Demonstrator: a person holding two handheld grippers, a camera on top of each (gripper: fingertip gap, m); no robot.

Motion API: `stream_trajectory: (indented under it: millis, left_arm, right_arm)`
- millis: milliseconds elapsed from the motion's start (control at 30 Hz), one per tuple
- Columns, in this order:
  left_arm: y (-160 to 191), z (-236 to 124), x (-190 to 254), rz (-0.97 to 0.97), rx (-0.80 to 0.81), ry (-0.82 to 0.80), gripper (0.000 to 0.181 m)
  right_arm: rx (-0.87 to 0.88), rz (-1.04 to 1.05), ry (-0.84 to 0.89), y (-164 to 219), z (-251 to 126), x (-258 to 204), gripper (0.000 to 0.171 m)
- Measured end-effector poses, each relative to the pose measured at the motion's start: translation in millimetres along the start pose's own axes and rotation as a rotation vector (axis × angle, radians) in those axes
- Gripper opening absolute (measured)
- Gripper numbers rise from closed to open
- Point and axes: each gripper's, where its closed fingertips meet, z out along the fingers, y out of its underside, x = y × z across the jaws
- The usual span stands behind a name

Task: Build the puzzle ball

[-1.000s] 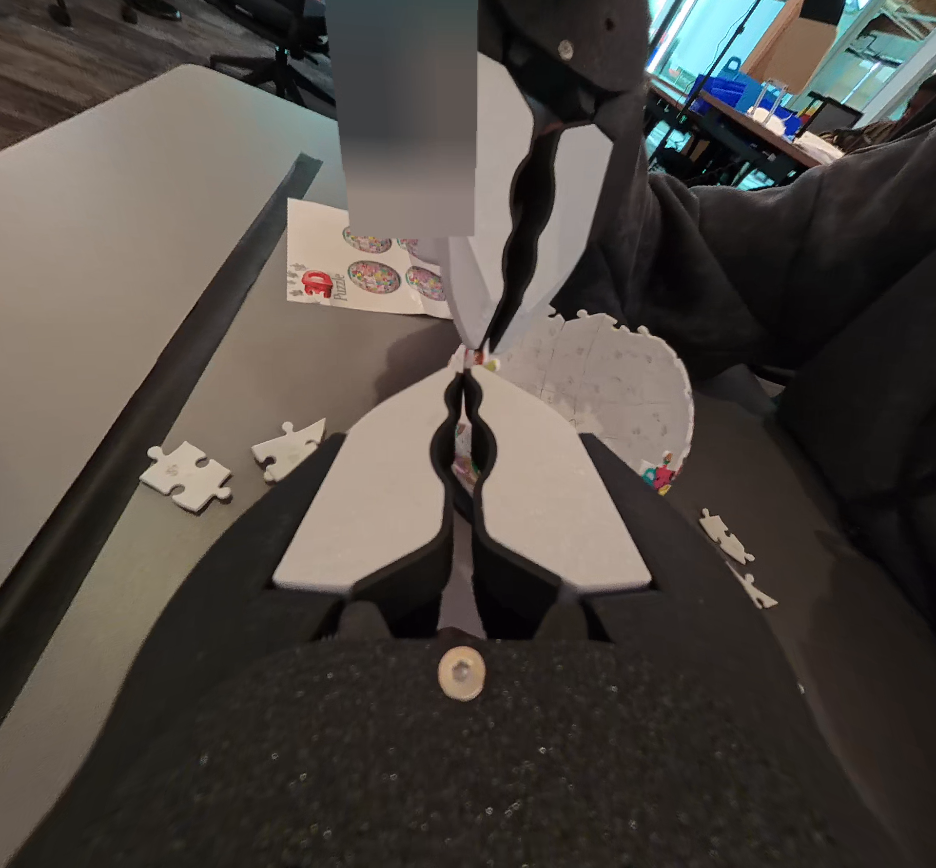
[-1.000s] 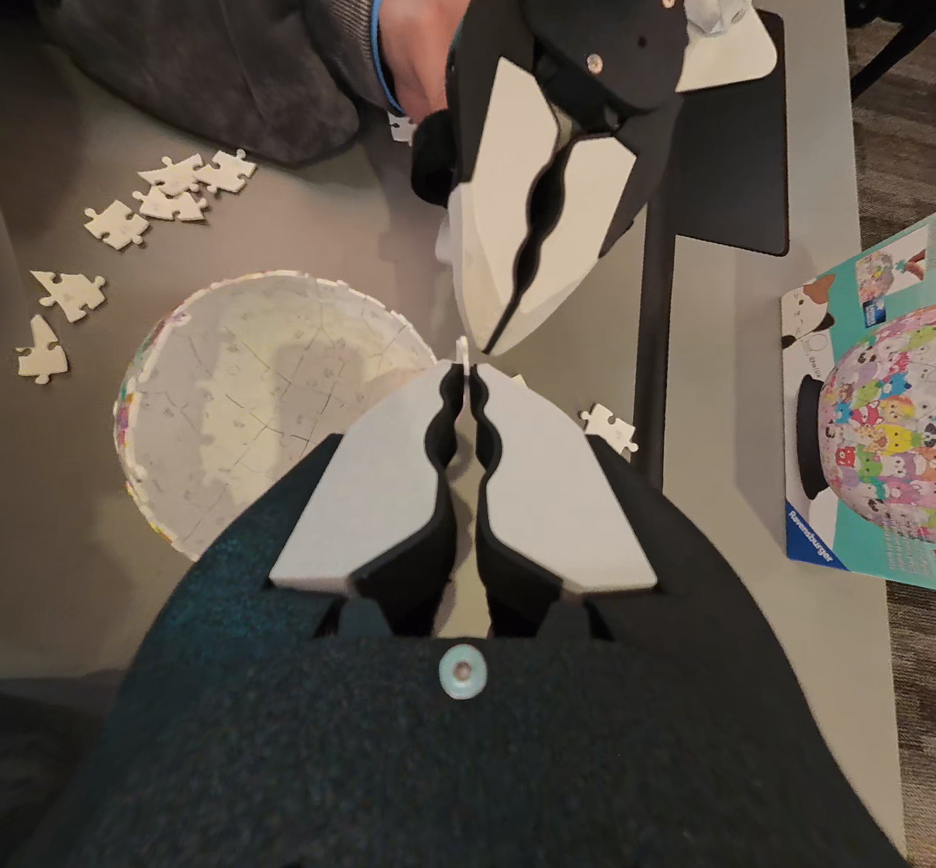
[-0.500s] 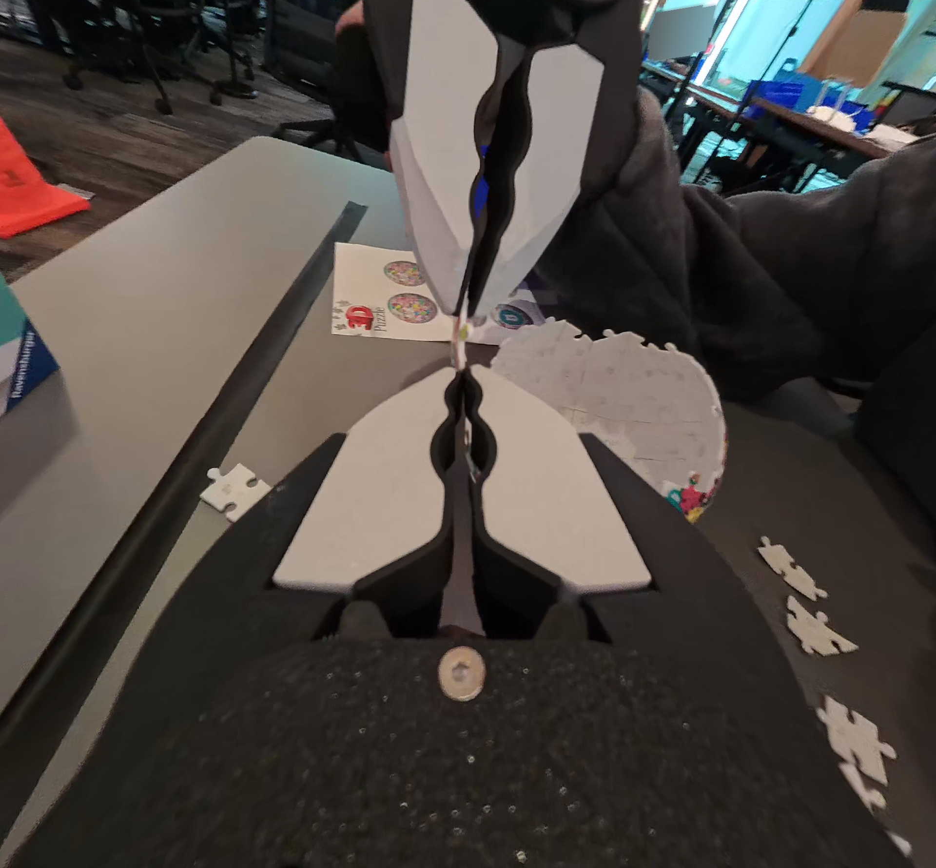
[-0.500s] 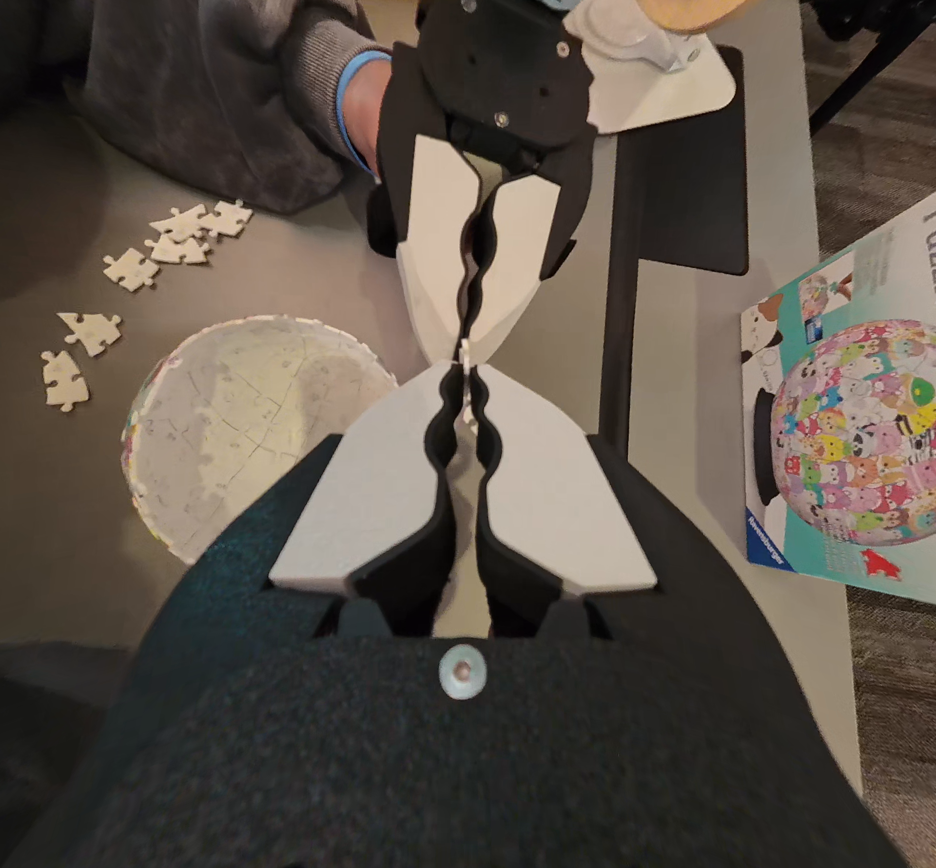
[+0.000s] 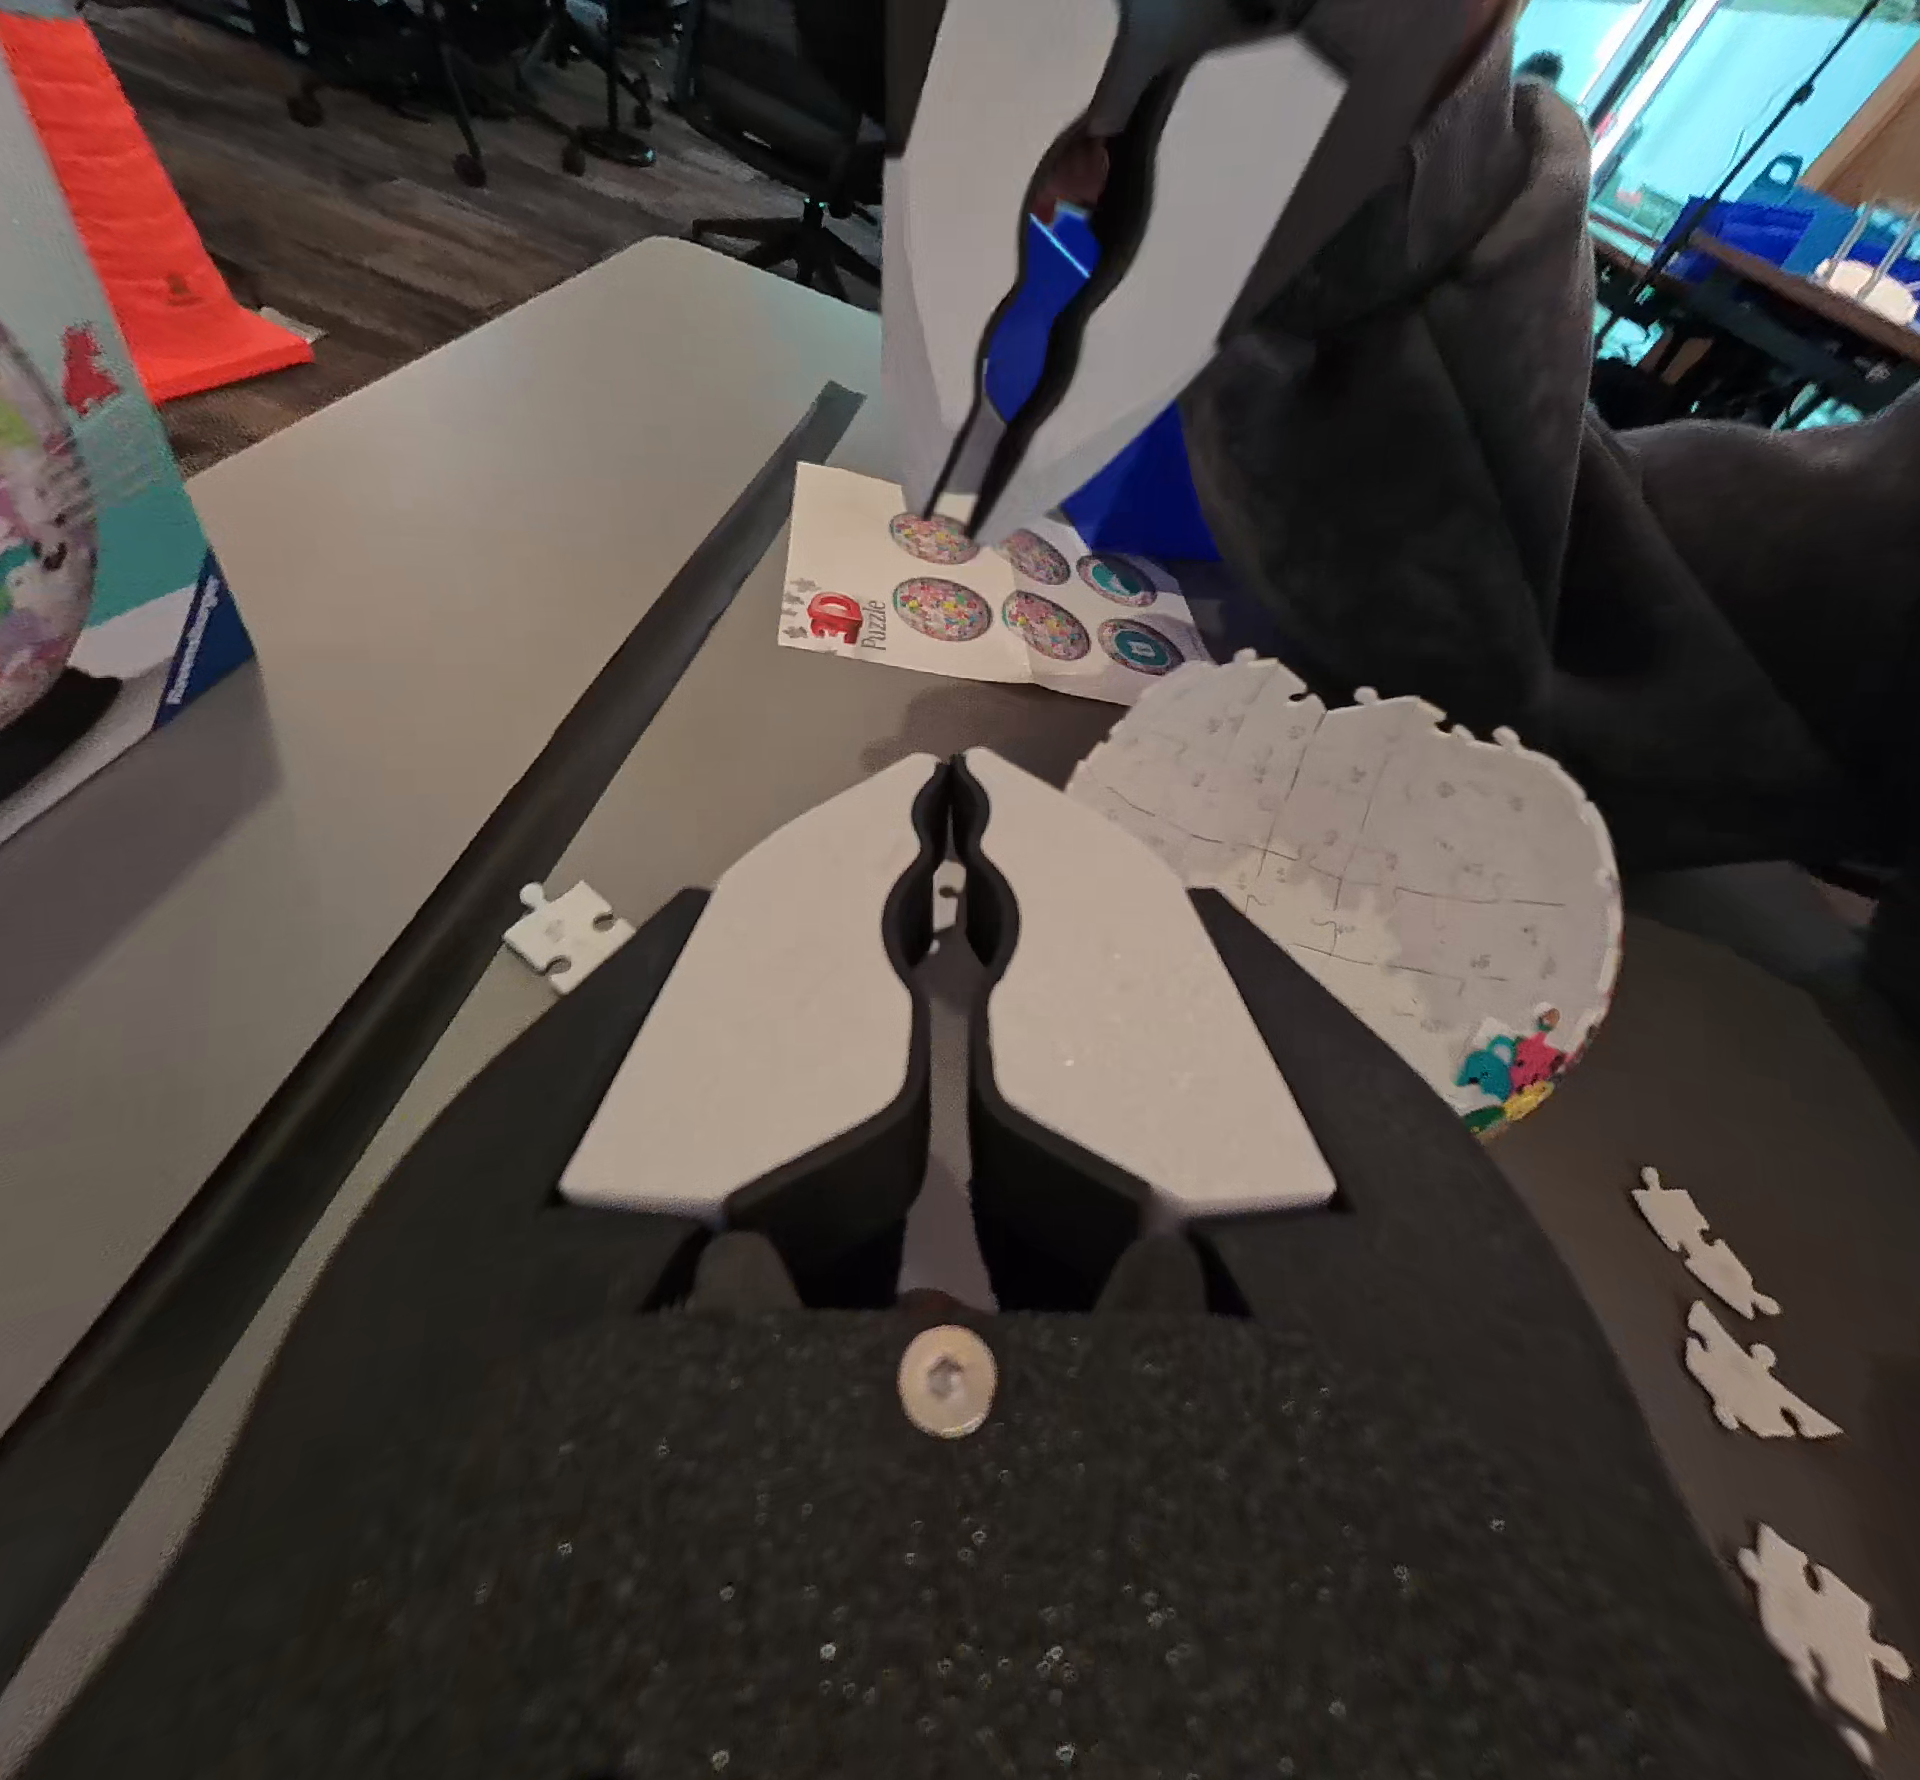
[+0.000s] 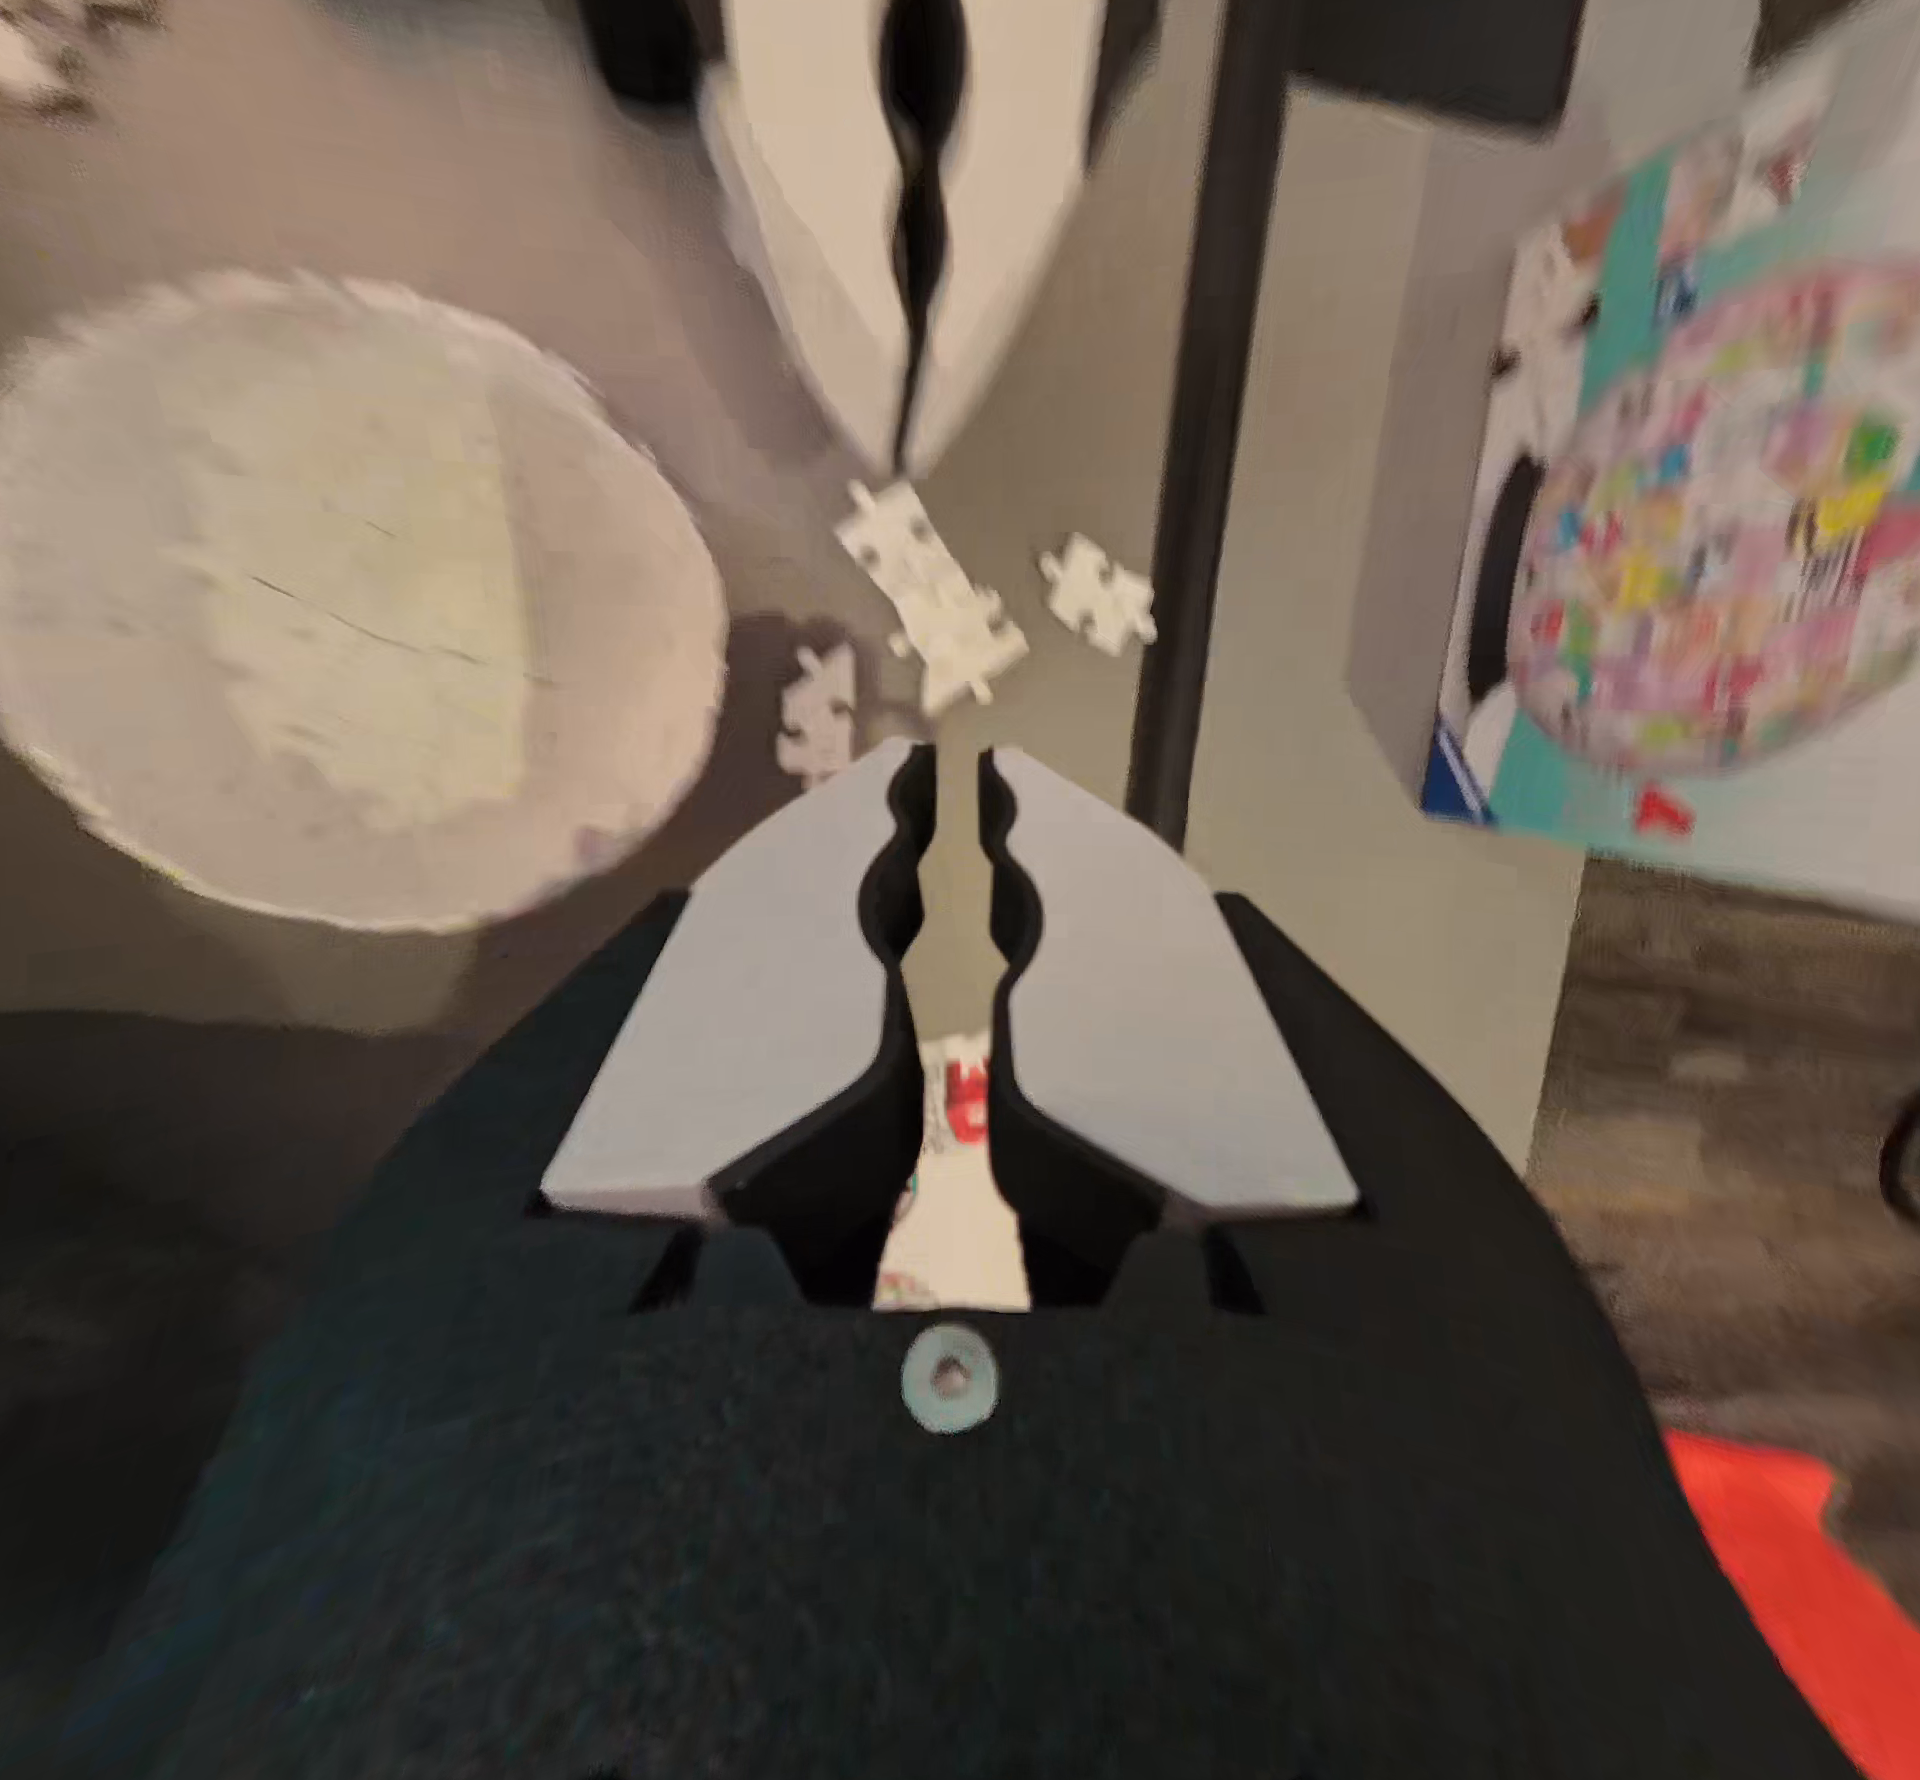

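Note:
The half-built puzzle ball [image 5: 1351, 889] lies on the grey table as a white shell, open side up; it also shows in the right wrist view [image 6: 312, 587]. My left gripper [image 5: 951, 766] is shut, with nothing sticking out past its tips. My right gripper [image 6: 956, 759] is slightly open and empty. It hangs above the instruction sheet [image 5: 935, 629] in the left wrist view [image 5: 958, 520]. A joined pair of white pieces [image 6: 925, 587] sits between the two grippers' tips, free of both. The blur hides whether it rests on the table.
Loose white pieces lie on the table: one near the black gap [image 5: 566, 930], several to the right [image 5: 1704, 1252]. The puzzle box [image 5: 104, 525] stands at the left beyond the black gap [image 5: 520, 847]. A person's grey sleeve [image 5: 1558, 483] is behind the shell.
Both grippers were pinching the pieces tip to tip. Now my right gripper has opened a little and pulled back and up, and the joined pieces are out of both grippers.

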Motion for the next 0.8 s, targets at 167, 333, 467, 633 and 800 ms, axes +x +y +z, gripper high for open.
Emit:
stream_trajectory:
  millis: [167, 333, 467, 633, 800]
  left_arm:
    - [12.7, -2.2, -21.0, -0.101, 0.066, -0.016, 0.021]
    - [11.4, -7.2, -27.7, -0.167, 0.138, -0.003, 0.021]
    - [10.5, -10.4, -29.2, -0.161, 0.153, 0.0, 0.02]
    - [10.0, -11.2, -27.2, -0.158, 0.158, 0.015, 0.018]
    - [11.5, -9.4, -25.1, -0.159, 0.146, 0.03, 0.017]
  right_arm:
    - [-0.088, 0.181, -0.093, 77.2, 32.6, -0.4, 0.031]
    - [0.062, 0.028, -0.221, 62.2, 61.6, -35.5, 0.042]
    - [0.065, -0.096, -0.209, 49.7, 77.5, -42.6, 0.037]
    - [0.135, -0.134, -0.213, 36.7, 90.5, -44.4, 0.043]
    - [0.097, -0.133, -0.215, 39.7, 105.9, -46.0, 0.045]
